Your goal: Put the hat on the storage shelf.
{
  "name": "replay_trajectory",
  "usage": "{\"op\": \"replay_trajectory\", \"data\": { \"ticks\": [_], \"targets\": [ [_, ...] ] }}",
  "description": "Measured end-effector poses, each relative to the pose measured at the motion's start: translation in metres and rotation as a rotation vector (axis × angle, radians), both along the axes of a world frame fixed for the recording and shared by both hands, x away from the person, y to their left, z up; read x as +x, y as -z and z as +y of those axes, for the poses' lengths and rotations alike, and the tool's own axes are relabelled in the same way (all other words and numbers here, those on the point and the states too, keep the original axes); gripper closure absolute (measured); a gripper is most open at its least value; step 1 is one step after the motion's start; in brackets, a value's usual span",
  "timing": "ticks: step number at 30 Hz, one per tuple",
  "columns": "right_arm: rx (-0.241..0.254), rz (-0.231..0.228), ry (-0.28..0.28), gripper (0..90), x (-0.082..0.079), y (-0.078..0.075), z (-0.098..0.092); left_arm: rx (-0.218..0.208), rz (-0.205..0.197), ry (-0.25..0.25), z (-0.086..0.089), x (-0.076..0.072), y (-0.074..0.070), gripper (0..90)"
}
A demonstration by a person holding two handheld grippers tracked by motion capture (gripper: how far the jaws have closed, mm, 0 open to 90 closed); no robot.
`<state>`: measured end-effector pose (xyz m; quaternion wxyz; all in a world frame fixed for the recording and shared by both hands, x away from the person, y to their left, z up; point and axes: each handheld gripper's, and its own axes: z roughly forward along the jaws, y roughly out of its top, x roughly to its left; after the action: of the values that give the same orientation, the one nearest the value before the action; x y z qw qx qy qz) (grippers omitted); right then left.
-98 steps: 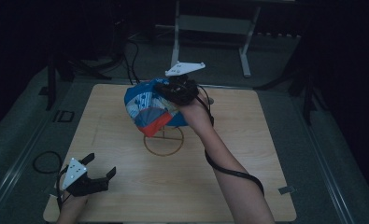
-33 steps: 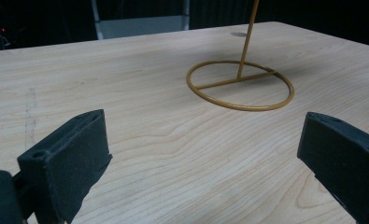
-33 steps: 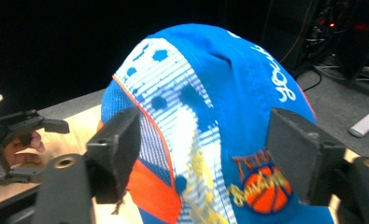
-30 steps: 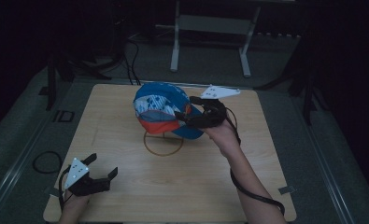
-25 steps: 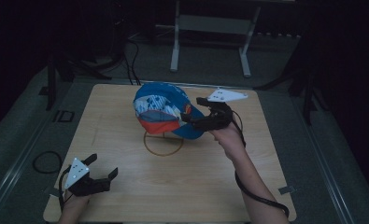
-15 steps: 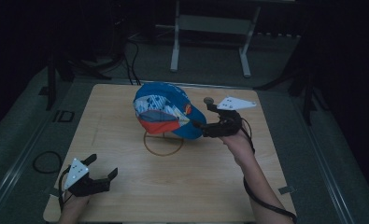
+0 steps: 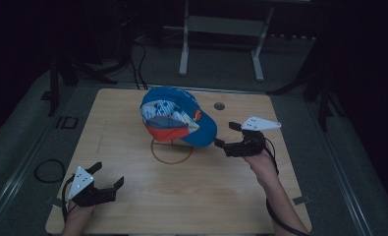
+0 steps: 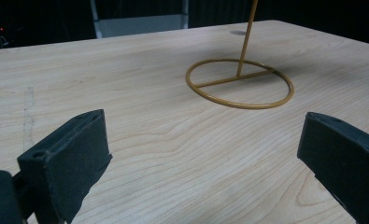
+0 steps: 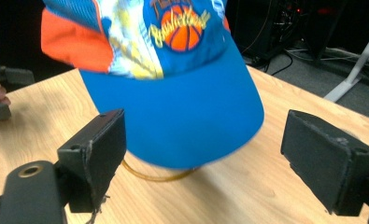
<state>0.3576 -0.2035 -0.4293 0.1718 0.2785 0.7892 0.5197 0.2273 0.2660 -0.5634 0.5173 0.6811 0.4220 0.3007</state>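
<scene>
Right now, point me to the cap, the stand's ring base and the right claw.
cap (image 7: pixel 201 129): high view, on the blue brim.
ring base (image 8: pixel 240 103): left gripper view, on the near rim.
right claw (image 7: pixel 224 135): high view, midway between its tips.

The left gripper (image 8: pixel 205 163) hung low over the pale wooden table (image 8: pixel 149 140), its two black jaws spread wide with only bare wood between them; farther off lay the round yellow wire base (image 8: pixel 240 84) of a stand, flat on the wood; a thin yellow rod (image 8: pixel 246 37) rose from its crossbar.
</scene>
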Motion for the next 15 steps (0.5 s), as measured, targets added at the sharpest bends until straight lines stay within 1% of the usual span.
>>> {"op": "replay_trajectory", "data": {
  "ticks": [3,6,11,15],
  "targets": [
    [-0.004,0.010,0.001,14.2,-0.003,0.011,-0.007,0.003,0.002,0.002,0.000,0.000,0.000,2.5],
    [0.002,0.004,0.007,14.2,-0.006,0.020,-0.012,0.003,0.003,0.003,0.000,0.000,0.000,2.5],
    [-0.011,0.020,0.014,14.4,-0.007,0.035,-0.020,0.002,0.002,0.006,0.000,0.000,0.000,2.5],
    [-0.013,0.012,0.006,14.5,-0.009,0.048,-0.026,0.001,0.004,0.007,0.000,0.000,0.001,2.5]
  ]
}}
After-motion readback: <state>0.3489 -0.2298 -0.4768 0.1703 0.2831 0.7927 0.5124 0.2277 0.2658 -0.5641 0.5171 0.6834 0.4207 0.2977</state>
